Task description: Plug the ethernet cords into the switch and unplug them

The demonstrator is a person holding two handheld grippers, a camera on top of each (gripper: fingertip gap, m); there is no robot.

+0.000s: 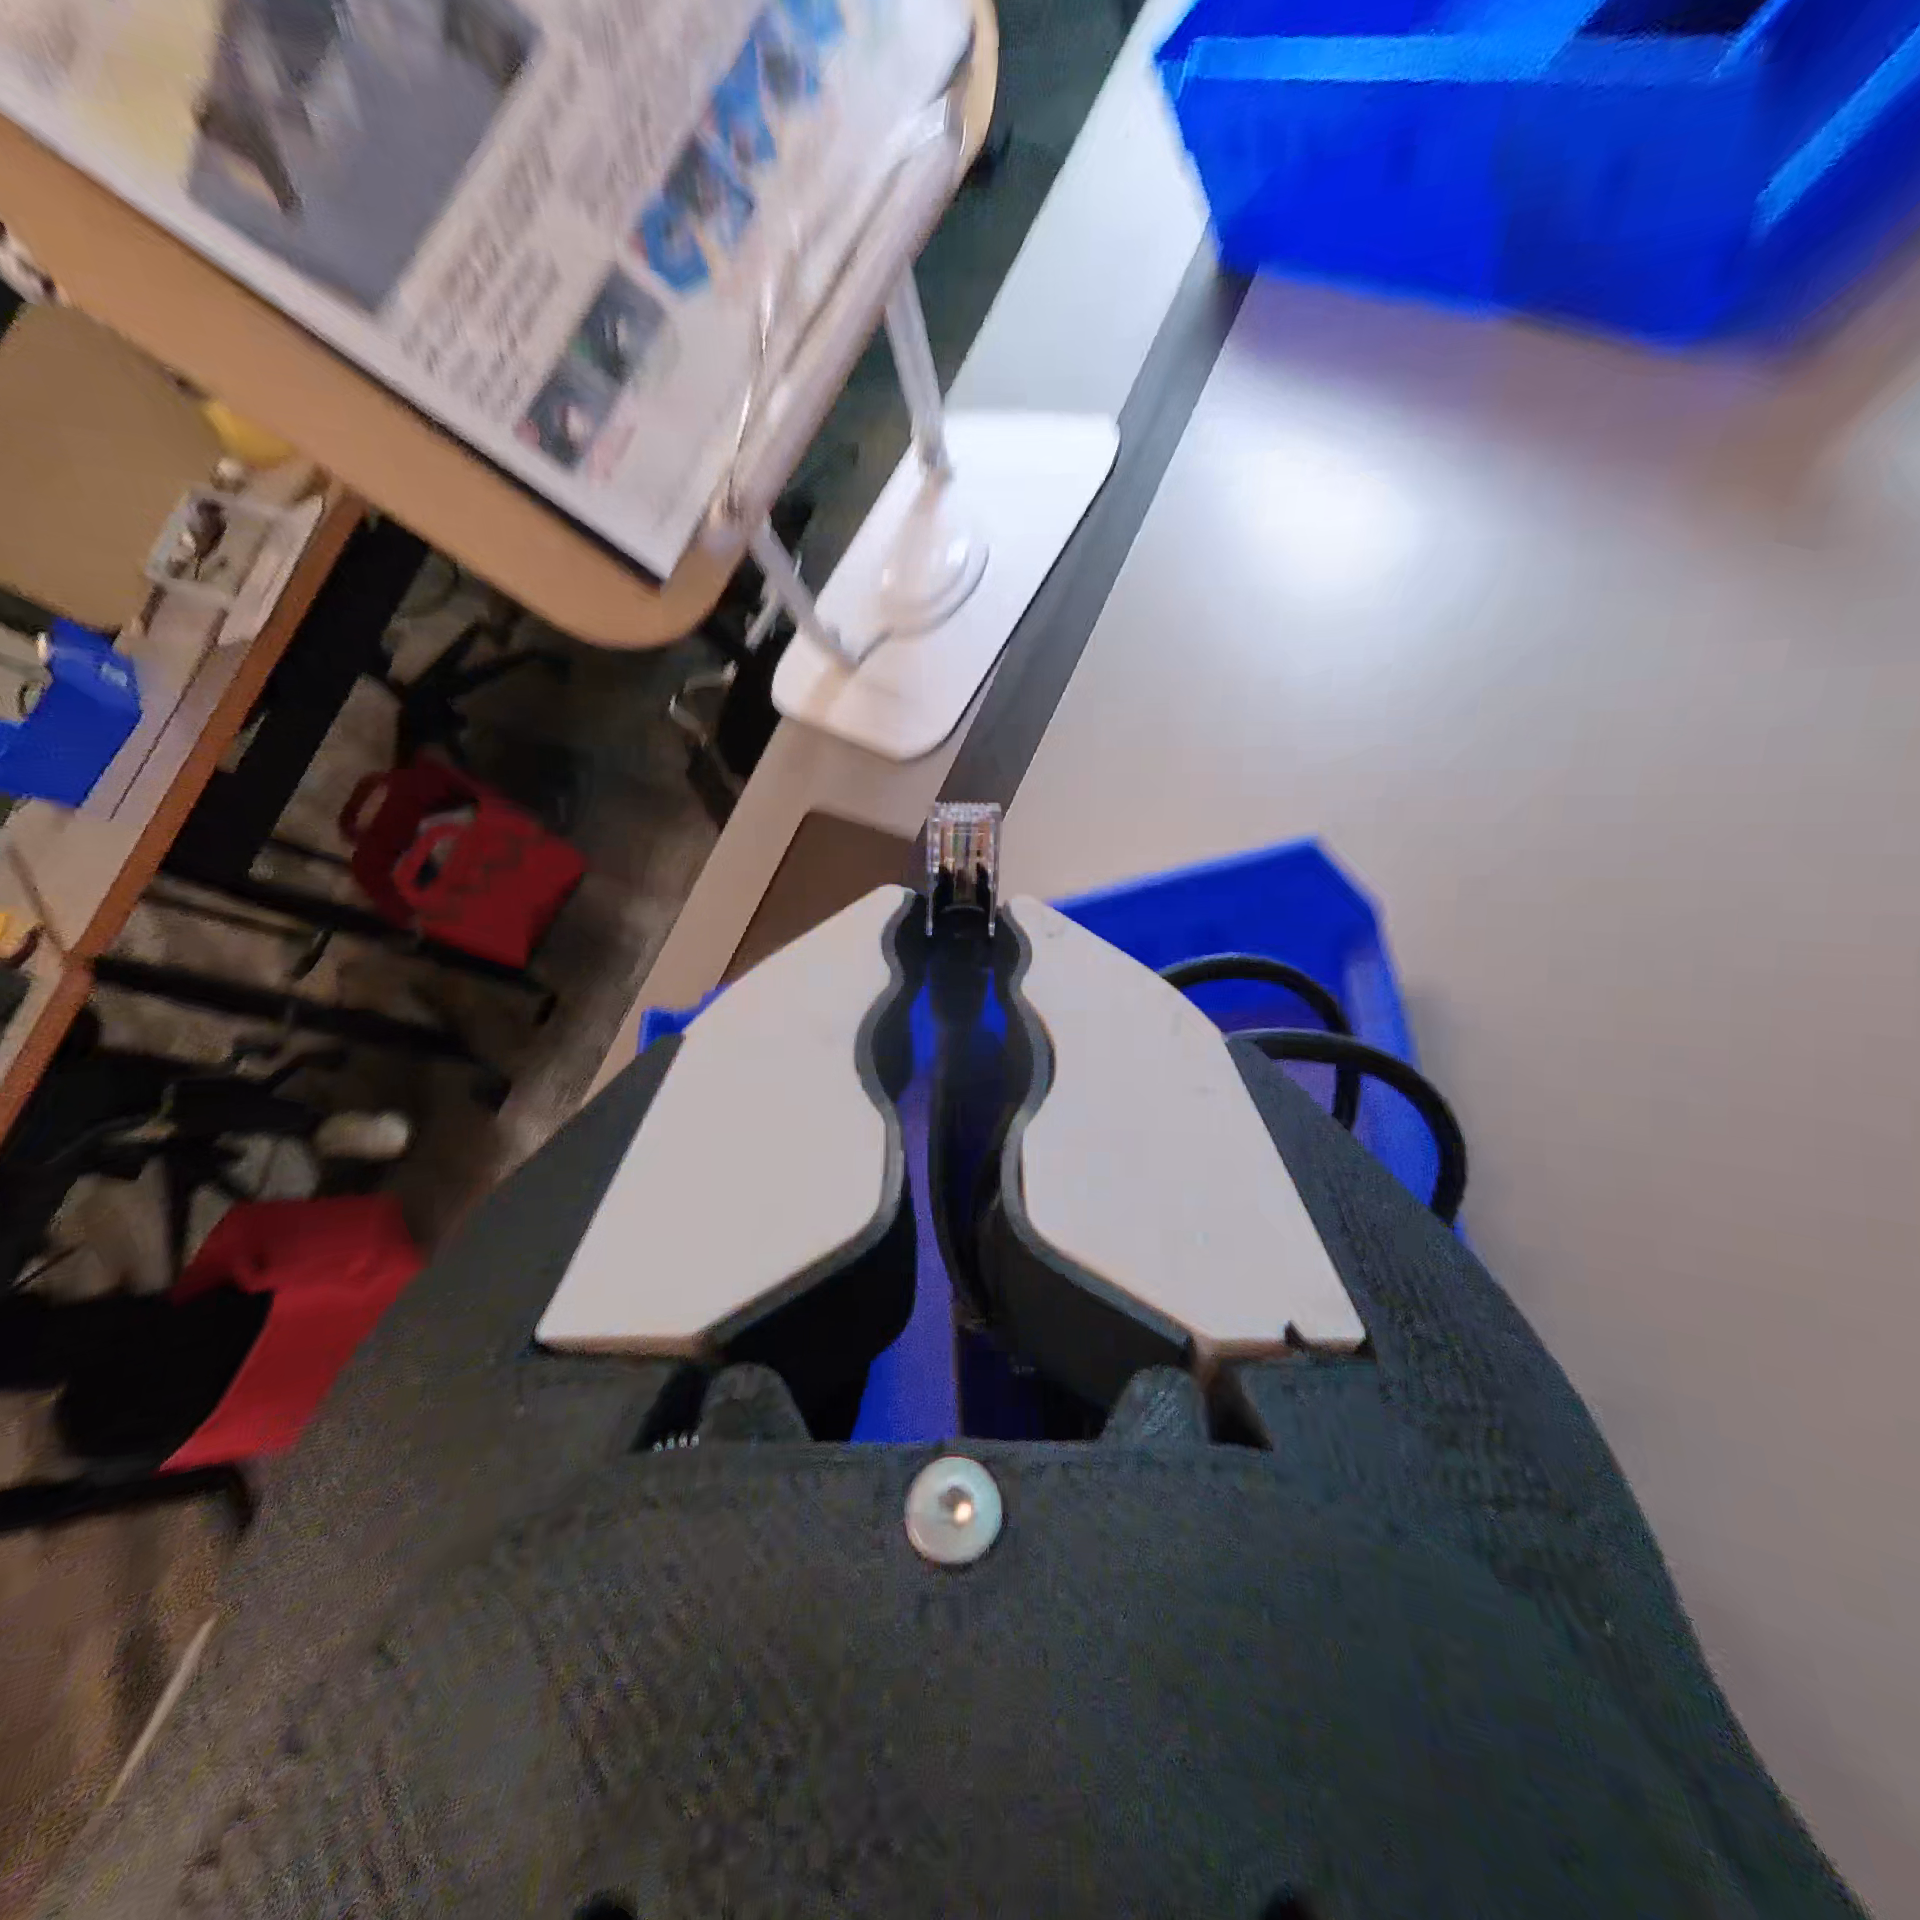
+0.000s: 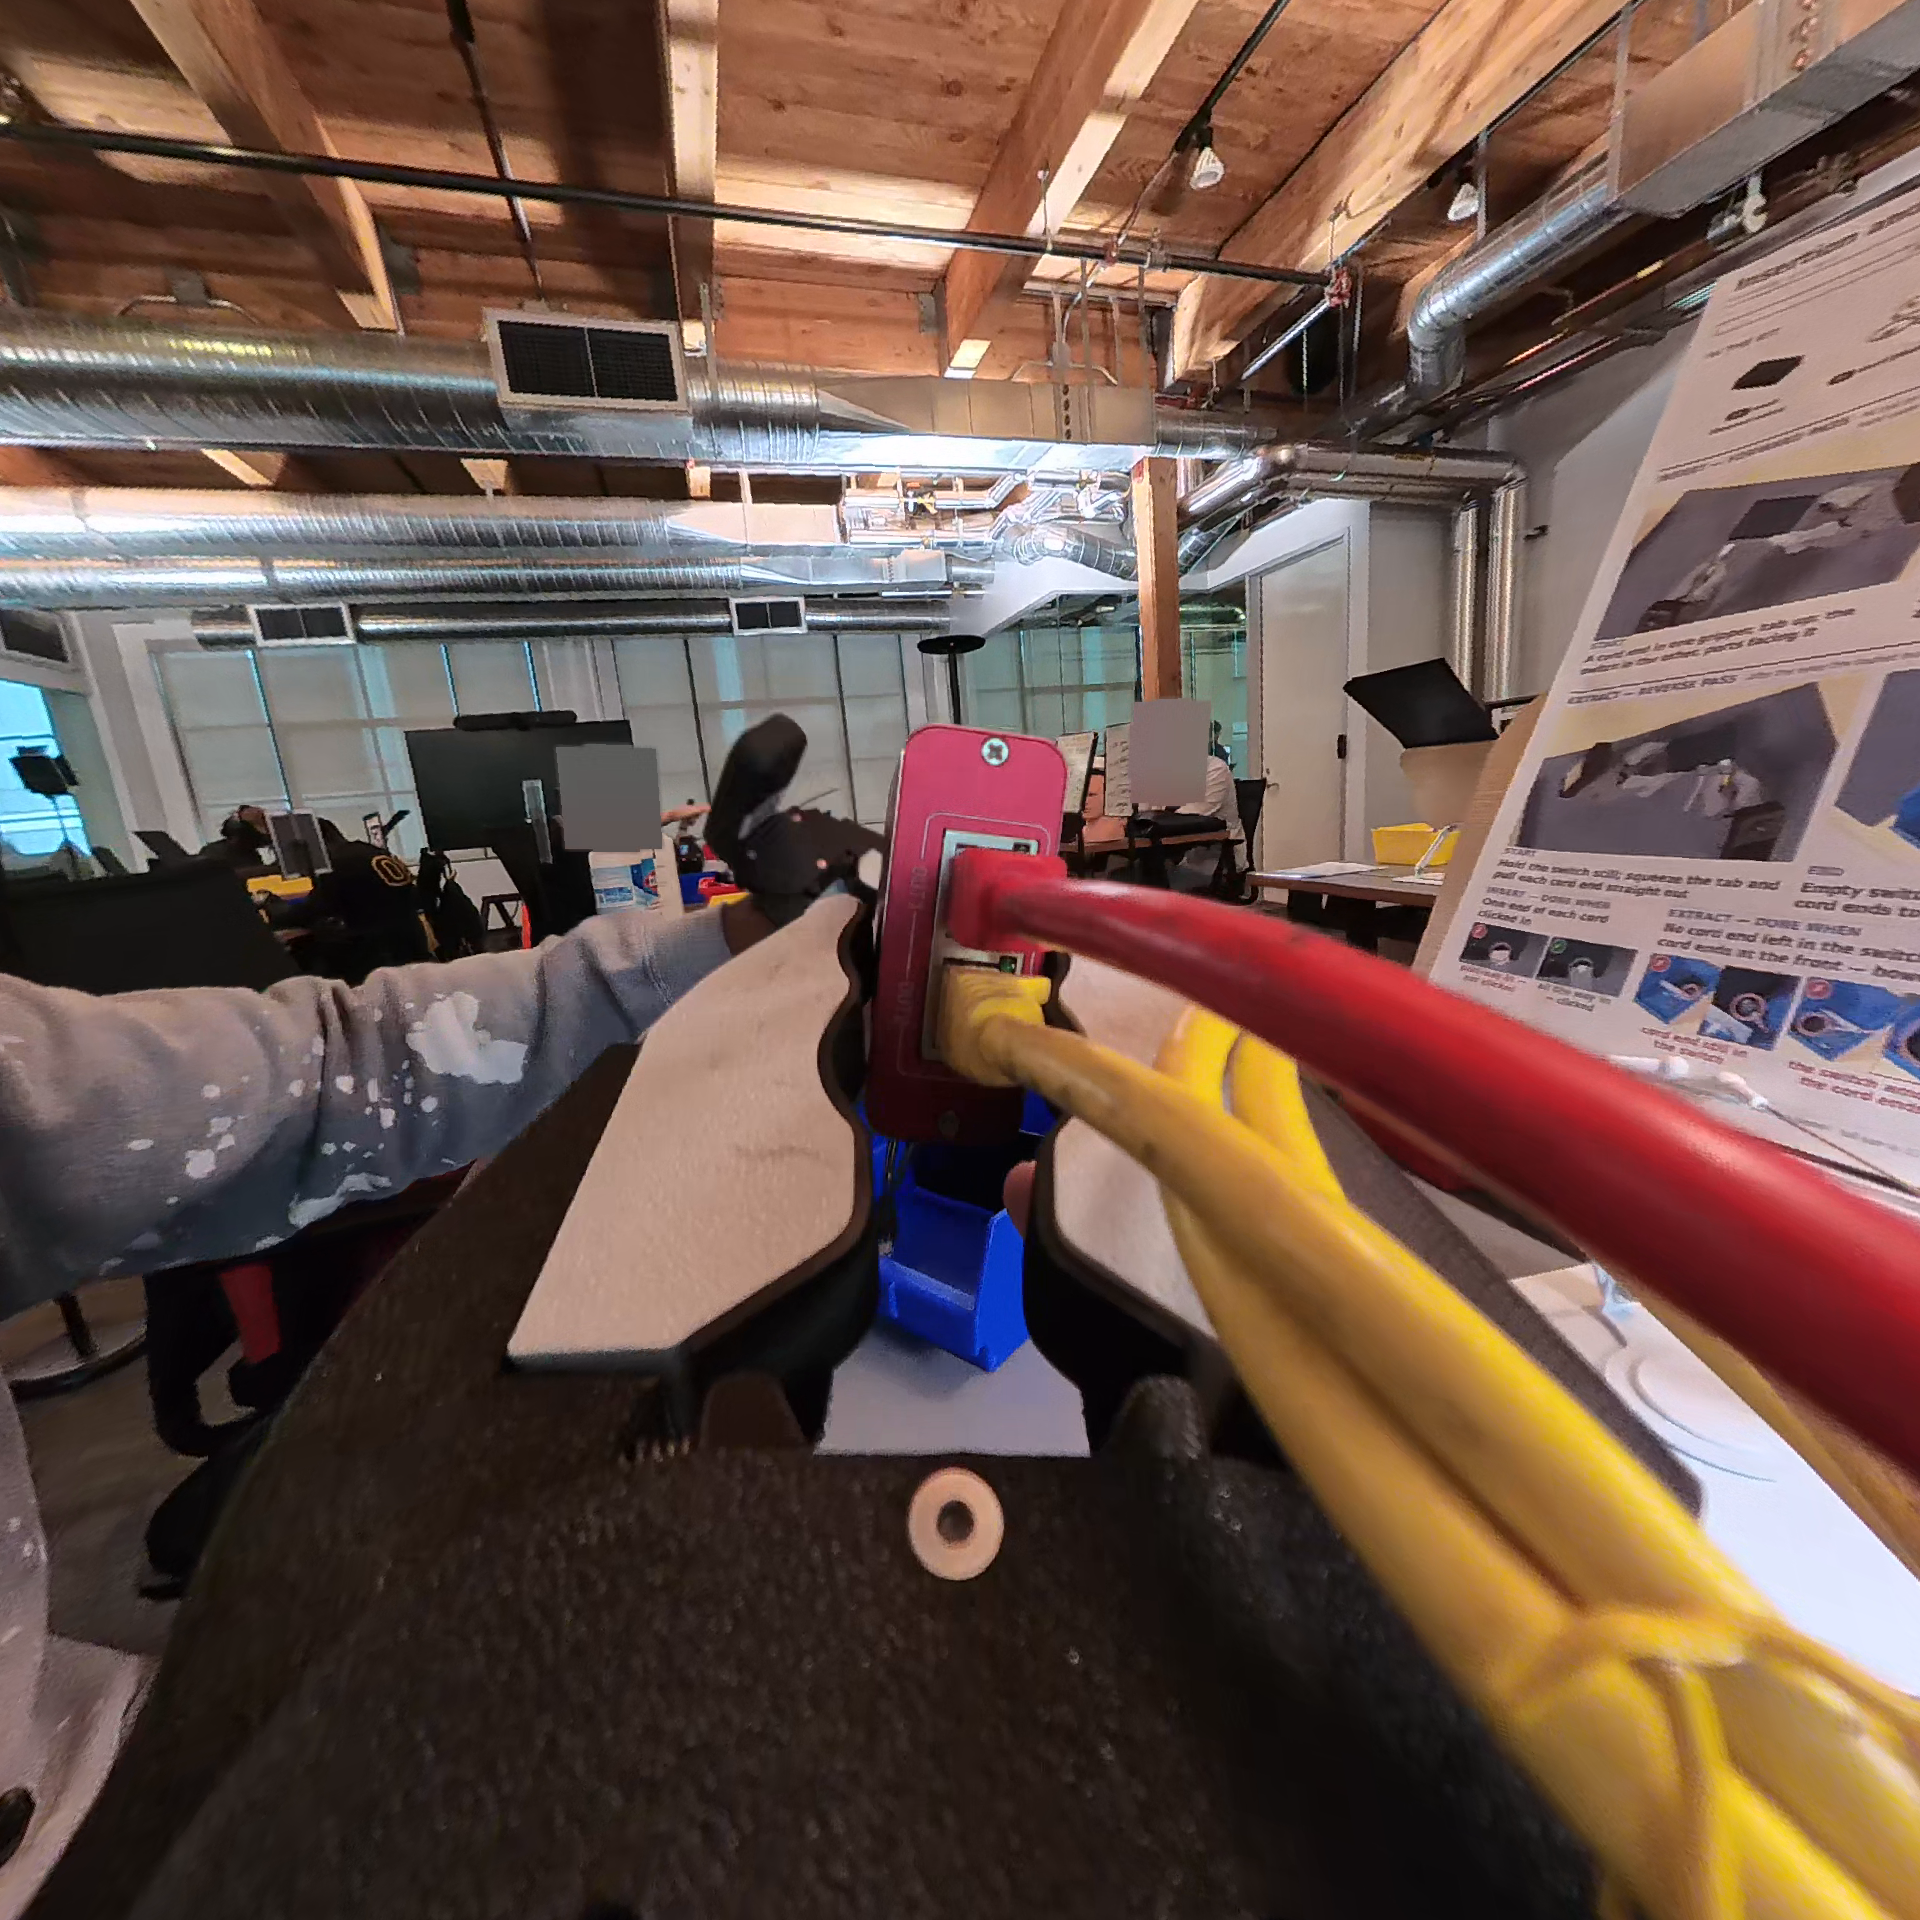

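Bench: pale bench (image 1: 1507,727), blue bin (image 1: 1299,935) below
Left gripper (image 1: 958,914): clenched on black cord (image 1: 961,1122) — plug (image 1: 964,844) forward
Right gripper (image 2: 961,997): grips red switch (image 2: 971,831)
Risk: misaligned plug — jams port

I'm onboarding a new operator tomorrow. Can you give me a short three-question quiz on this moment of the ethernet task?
1. True or false: the left gripper is shut on a black cord whose clear plug sticks out past its fingers.
2. Which cord colours are plugged into the red switch? A) red and yellow B) black and yellow C) red and black
3. Fill in: the red cord sits in the port ____ the yellow cord.

Key: 1 true; 2 A; 3 above. The right gripper holds the switch.
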